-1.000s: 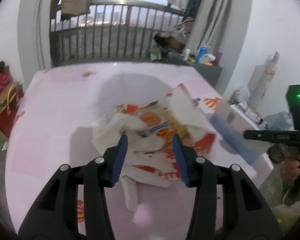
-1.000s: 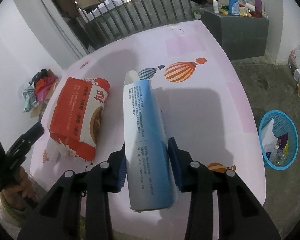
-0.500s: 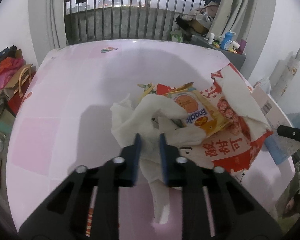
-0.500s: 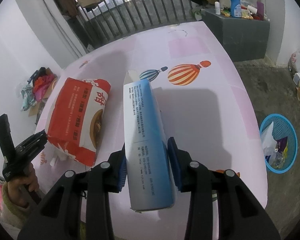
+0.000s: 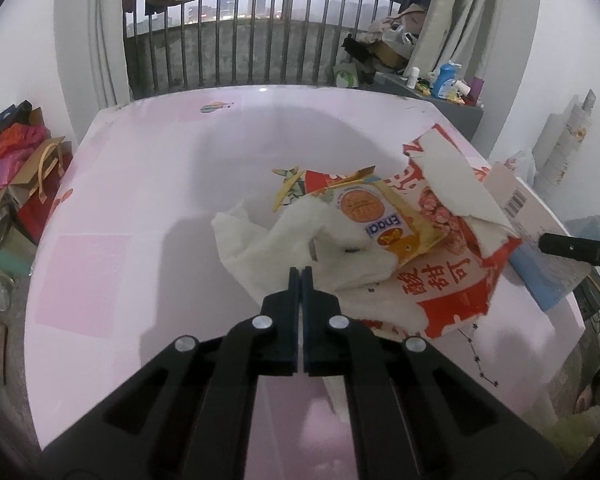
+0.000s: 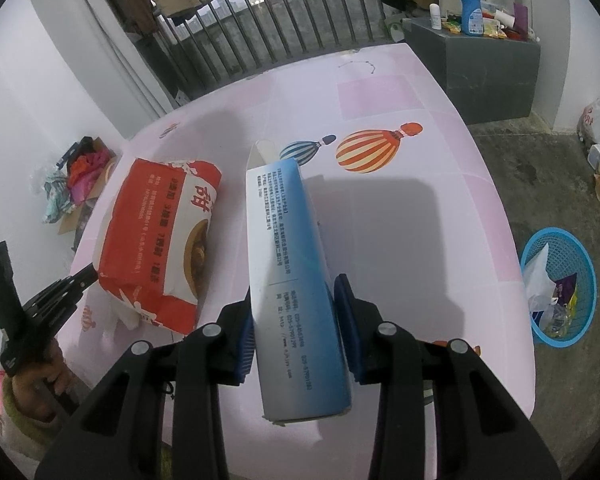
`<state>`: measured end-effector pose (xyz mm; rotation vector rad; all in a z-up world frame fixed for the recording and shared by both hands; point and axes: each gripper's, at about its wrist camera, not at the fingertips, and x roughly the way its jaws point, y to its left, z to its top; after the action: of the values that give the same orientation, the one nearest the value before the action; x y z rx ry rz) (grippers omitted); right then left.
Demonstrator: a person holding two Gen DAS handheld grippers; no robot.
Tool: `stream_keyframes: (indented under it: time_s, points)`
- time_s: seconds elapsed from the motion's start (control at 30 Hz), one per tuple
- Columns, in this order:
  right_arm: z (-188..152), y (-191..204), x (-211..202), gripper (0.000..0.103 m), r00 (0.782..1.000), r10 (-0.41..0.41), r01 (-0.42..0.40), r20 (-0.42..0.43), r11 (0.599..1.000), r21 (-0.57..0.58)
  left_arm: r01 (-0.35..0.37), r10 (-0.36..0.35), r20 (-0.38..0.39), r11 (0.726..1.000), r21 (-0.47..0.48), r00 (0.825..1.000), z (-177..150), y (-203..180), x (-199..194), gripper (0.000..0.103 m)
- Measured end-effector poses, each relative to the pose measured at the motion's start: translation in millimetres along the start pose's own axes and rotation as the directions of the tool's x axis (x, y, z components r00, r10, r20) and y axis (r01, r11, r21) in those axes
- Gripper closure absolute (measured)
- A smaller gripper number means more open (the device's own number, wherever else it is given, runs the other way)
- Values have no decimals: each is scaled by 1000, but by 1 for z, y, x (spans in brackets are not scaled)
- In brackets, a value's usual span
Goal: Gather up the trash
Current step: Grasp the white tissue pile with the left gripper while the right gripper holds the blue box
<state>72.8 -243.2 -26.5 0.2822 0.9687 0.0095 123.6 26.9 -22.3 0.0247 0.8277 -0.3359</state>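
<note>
Left gripper [image 5: 301,270] has its jaws pressed flat together, tips at the edge of the crumpled white tissue [image 5: 284,240]; whether any tissue is caught between them cannot be told. Beyond it, a yellow snack wrapper [image 5: 384,220] lies on the torn red-and-white paper bag [image 5: 452,280]. Right gripper [image 6: 296,312] is clamped on the long blue-and-white carton [image 6: 288,264], held over the pink tablecloth [image 6: 420,208]. Only the right wrist view shows the blue plastic basket [image 6: 580,280] on the floor beside the table, trash inside.
</note>
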Motion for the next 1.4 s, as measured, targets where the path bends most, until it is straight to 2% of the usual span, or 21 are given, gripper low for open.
stream_keyframes:
  time_s: [0.27,0.47,0.6,0.77,0.93,1.03,1.13,1.3,1.4]
  points:
    - [0,0,-1,68,1000,-3,3,1,1000,3,57,-58,-16,998,-12,998,-10,-6,-26,103]
    - [-3,0,-1,68,1000,-8,8,4,1000,2,110,-111,-77,994,-19,991,-22,-6,-31,103]
    - [-3,0,-1,68,1000,-12,12,5,1000,-5,114,-118,-96,993,-44,988,-26,2,-29,103]
    - [-4,1,-1,68,1000,-23,23,4,999,-25,117,-124,-84,990,-76,989,-24,9,-29,102]
    - [-5,1,-1,68,1000,-28,28,5,999,-34,103,-110,-67,990,-97,992,-17,14,-29,82]
    - [-5,1,-1,68,1000,-28,29,5,999,-36,98,-104,-58,990,-101,993,-14,16,-30,72]
    - [-5,2,-1,68,999,-37,37,7,998,-46,94,-101,-80,992,-87,992,-14,14,-24,65]
    - [-6,9,-3,68,997,-70,71,13,993,-89,67,-74,-141,996,-56,987,-23,8,-7,63]
    - [-7,10,-3,68,997,-71,72,13,993,-90,44,-49,-153,998,-41,987,-27,5,0,63]
